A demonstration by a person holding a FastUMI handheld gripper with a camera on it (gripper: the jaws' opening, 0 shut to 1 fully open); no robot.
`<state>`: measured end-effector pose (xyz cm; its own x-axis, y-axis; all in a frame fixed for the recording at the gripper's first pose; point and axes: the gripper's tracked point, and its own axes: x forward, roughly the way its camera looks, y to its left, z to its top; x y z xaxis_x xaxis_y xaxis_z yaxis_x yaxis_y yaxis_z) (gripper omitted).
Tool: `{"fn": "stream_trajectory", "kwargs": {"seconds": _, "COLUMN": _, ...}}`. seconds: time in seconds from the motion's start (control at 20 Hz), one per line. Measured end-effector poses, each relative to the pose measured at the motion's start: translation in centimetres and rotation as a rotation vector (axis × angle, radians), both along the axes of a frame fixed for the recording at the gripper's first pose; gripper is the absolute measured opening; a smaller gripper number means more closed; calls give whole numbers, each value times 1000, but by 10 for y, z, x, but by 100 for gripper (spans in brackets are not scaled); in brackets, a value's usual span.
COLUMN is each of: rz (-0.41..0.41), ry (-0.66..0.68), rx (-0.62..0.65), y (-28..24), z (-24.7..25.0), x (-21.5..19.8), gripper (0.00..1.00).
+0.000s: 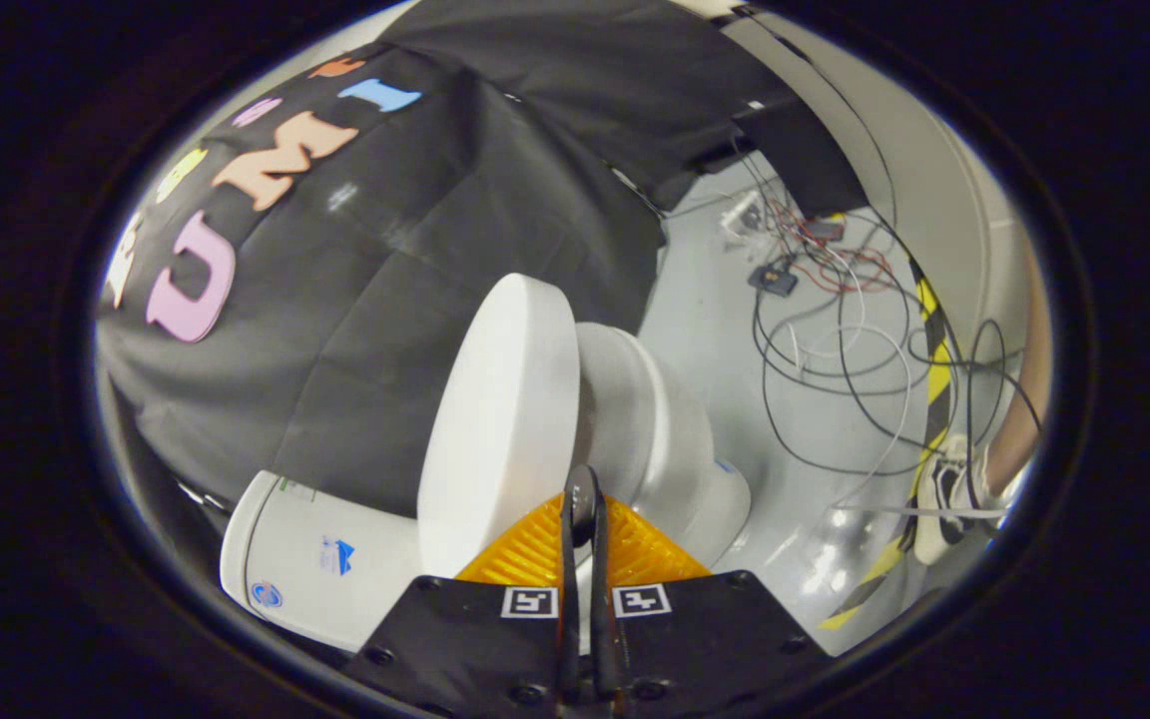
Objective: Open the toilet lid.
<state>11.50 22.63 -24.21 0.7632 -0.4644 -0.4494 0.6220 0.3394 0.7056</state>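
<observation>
Gripper view: tool point(582, 499) closed at toilet lid point(500, 419)

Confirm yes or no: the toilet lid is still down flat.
No. The toilet lid stands raised off the bowl, just ahead of the hand-held gripper.

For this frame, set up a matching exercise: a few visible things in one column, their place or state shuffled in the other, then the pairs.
Things:
1. white toilet lid
2. white toilet tank
3. tangle of black and white cables
4. gripper

Places or states:
A. strewn over the grey floor
B. raised, just ahead of the fingers
C. fingers drawn nearly together
D. behind the lid, against the black cloth wall

Pairs: 1-B, 2-D, 3-A, 4-C
</observation>
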Motion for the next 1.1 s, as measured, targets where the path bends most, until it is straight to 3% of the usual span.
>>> {"fn": "stream_trajectory", "kwargs": {"seconds": 0.4, "rz": 184, "ry": -4, "rx": -335, "y": 45, "z": 107, "x": 26, "gripper": 5}}
{"fn": "stream_trajectory", "kwargs": {"seconds": 0.6, "rz": 281, "ry": 35, "rx": -484, "y": 70, "z": 133, "x": 35, "gripper": 5}}
{"fn": "stream_trajectory", "kwargs": {"seconds": 1.1, "rz": 474, "ry": -72, "rx": -695, "y": 155, "z": 199, "x": 86, "gripper": 8}}
